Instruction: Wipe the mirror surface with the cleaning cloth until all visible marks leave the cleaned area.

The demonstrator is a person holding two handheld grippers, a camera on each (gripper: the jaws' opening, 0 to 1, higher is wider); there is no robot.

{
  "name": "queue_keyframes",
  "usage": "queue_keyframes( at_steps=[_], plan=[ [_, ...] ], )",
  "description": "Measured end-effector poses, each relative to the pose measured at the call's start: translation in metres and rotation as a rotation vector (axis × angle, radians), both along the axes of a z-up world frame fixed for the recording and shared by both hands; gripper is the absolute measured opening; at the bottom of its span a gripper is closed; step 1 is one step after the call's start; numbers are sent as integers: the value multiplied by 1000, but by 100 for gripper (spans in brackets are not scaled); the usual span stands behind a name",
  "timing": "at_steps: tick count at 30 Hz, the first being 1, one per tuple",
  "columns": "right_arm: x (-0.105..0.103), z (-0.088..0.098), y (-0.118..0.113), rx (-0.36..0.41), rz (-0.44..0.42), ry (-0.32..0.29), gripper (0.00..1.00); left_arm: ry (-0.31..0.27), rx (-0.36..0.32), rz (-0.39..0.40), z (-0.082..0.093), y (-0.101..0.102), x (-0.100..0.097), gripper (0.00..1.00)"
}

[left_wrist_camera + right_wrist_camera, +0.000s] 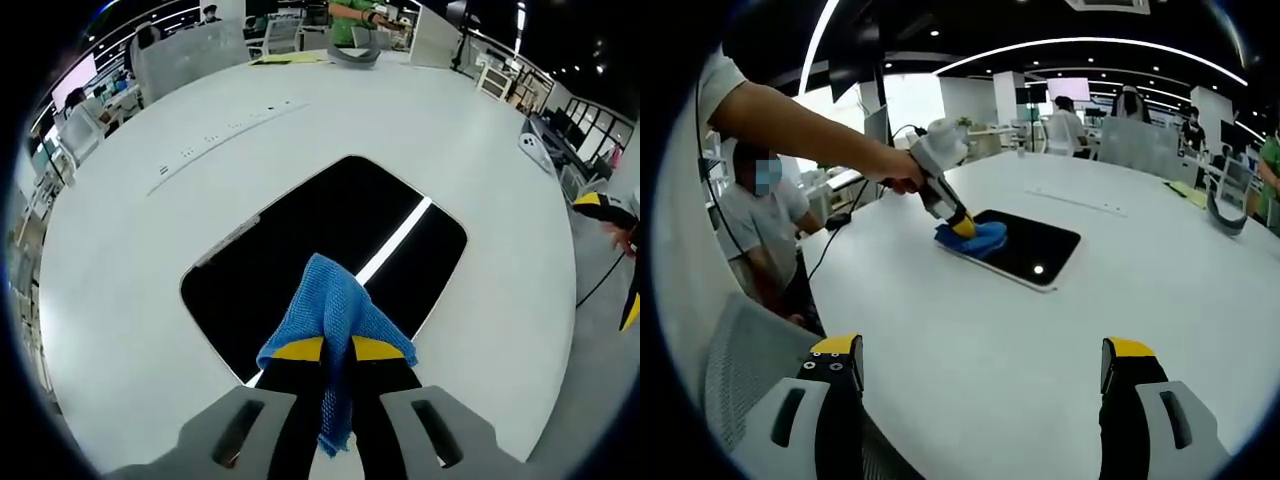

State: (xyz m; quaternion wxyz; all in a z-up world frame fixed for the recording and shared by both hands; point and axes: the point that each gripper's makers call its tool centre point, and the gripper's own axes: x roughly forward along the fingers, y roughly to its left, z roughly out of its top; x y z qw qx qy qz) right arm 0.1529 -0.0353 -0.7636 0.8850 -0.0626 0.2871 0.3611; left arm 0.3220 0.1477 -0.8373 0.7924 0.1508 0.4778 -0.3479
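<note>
From the left gripper view, the left tongs (337, 350) are clamped on a blue cleaning cloth (335, 315) that drapes over their yellow tips and hangs down between them, right above the near edge of the dark mirror (300, 260). The mirror lies flat on the white table (470, 150), and a bright strip of reflected light runs across its glass on a slant. The right gripper view gives the wider scene: a person's hand (902, 176) grips the left tongs (962, 226) and presses the cloth (978, 238) onto the mirror's (1035, 245) near-left corner, where a small bright spot of reflected light shows on the glass. A seated person (760, 230) sits beside the table (990, 340) at the left. The right tongs (980, 365) stand wide apart with nothing between them, low over the table, well short of the mirror and cloth.
</note>
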Motion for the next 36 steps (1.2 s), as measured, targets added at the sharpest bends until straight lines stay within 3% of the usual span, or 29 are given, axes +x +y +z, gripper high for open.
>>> queue_keyframes(
  at_steps=[36],
  plan=[
    [-5,1,2,10,11,-4,99,3,-31,29,0,-2,-23,7]
  ],
)
